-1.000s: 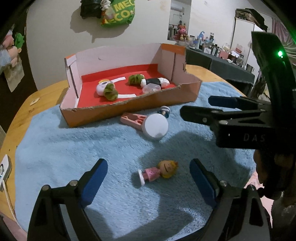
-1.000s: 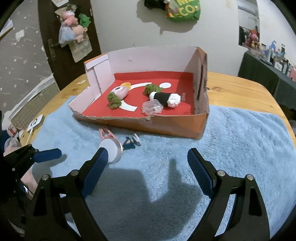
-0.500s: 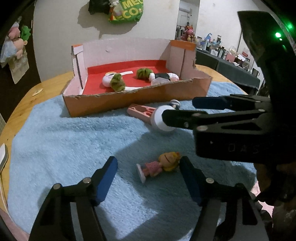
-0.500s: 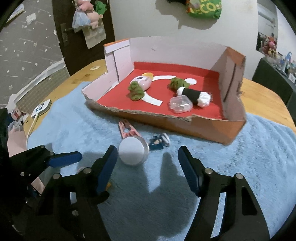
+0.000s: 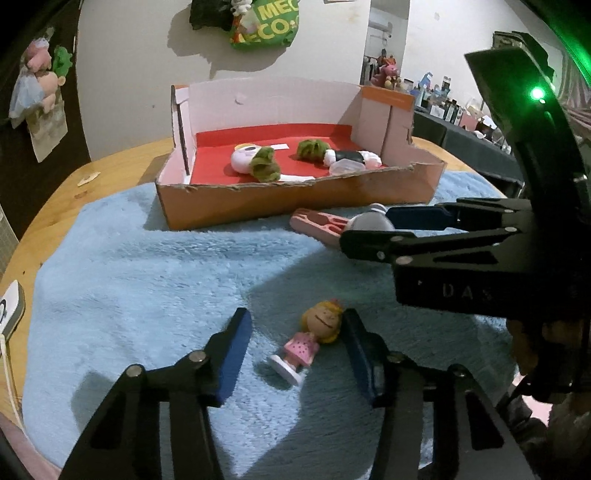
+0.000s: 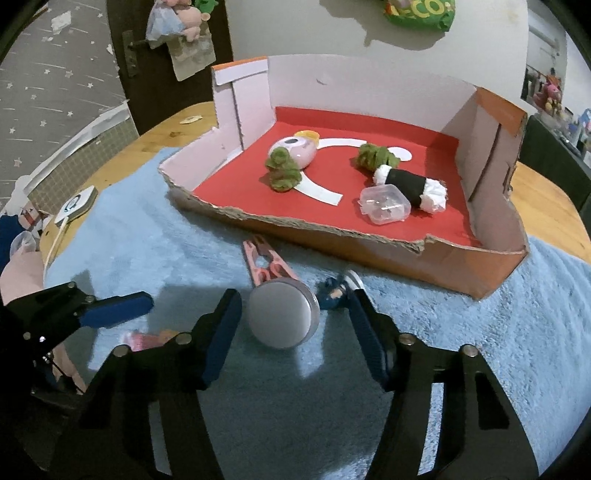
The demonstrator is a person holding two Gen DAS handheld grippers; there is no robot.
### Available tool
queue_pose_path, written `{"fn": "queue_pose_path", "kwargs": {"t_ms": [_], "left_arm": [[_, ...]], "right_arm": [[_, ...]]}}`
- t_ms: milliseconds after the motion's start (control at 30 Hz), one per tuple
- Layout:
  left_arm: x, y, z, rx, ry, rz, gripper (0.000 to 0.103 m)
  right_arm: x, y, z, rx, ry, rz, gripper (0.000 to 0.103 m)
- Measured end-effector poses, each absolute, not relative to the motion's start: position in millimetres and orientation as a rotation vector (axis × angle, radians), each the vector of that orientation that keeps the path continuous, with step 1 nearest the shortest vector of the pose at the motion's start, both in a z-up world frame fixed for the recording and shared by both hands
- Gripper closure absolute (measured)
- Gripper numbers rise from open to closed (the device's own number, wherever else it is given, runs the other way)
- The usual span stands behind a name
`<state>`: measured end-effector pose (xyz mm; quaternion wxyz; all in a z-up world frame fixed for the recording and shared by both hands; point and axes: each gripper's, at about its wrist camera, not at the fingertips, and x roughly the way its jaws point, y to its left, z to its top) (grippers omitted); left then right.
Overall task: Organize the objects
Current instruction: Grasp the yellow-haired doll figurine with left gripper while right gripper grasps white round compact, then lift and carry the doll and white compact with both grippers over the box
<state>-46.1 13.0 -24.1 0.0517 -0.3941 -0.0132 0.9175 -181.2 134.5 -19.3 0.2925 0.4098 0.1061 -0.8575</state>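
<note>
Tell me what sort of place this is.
Most likely a lived-in home room used for recording. A round wooden table carries a fluffy blue mat, bags of soft toys hang on the door, and cluttered shelves fill the far side.

A wooden surface [image 6: 543, 192] carries a fluffy light-blue mat [image 5: 140, 295] that covers most of it. On the mat stands a torn cardboard box [image 6: 406, 254] with a red floor. Just in front of the box lie a pink clip [image 6: 264, 262], a round white disc [image 6: 282, 317] and a small dark-blue figure [image 6: 332, 291]. Farther from the box lies a small doll in a pink dress [image 5: 314, 338].
</note>
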Motion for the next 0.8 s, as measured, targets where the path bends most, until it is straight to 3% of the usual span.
{"fn": "queue_pose_path", "kwargs": {"t_ms": [100,200,333,800], "left_arm": [[-44.8,13.8,-24.0,-1.186,-0.036,2.777,0.064],[-42.8,16.9,-23.7,-1.177,-0.015,2.774,0.066],[-40.8,17.7,-21.8,-1.161,-0.031,2.751,0.081],[-42.0,18.2,-14.3,-1.135,-0.031,2.772,0.081]], "right_arm": [[-181.7,137.8,-21.4,1.099,0.277,-2.283,0.053],[-179.4,139.4,-21.5,1.096,0.278,-2.277,0.064],[-175.3,140.8,-21.3,1.089,0.281,-2.282,0.064],[-166.5,155.7,-11.2,1.059,0.198,-2.287,0.064]]}}
